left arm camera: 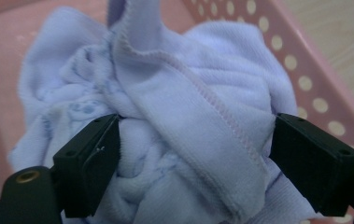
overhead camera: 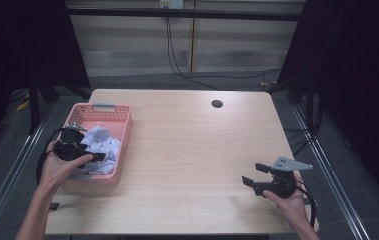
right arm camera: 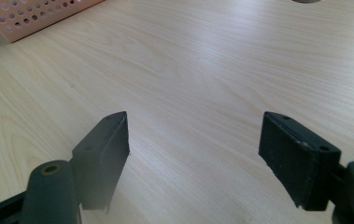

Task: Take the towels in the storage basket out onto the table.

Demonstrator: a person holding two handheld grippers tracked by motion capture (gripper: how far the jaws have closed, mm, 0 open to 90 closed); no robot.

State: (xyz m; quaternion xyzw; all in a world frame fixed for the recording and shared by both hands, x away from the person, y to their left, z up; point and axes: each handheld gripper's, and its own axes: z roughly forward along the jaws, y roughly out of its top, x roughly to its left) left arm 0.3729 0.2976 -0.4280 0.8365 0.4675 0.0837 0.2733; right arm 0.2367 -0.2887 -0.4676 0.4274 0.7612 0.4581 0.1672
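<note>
We are at a pale wooden bench (overhead camera: 187, 150) in a dim room with dark curtains at both sides and cables trailing across the floor behind. At its left edge sits a pink perforated basket (overhead camera: 122, 131) holding a crumpled pale lilac cloth (left arm camera: 184, 107). Our left gripper (left arm camera: 195, 161) is down in the basket, its fingers (left arm camera: 88, 163) spread wide on either side of a bunched fold with a stitched hem, touching the fabric but not yet pinching it. Our right gripper (right arm camera: 195, 161) hovers low over bare wood near the right front, well away from the basket, its fingers (right arm camera: 102, 149) also spread and empty.

The risk we see is closing on only the loose hem: the cloth could slip out or unravel as we lift. The light basket might also drag or tip with the cloth, since nothing steadies it.
</note>
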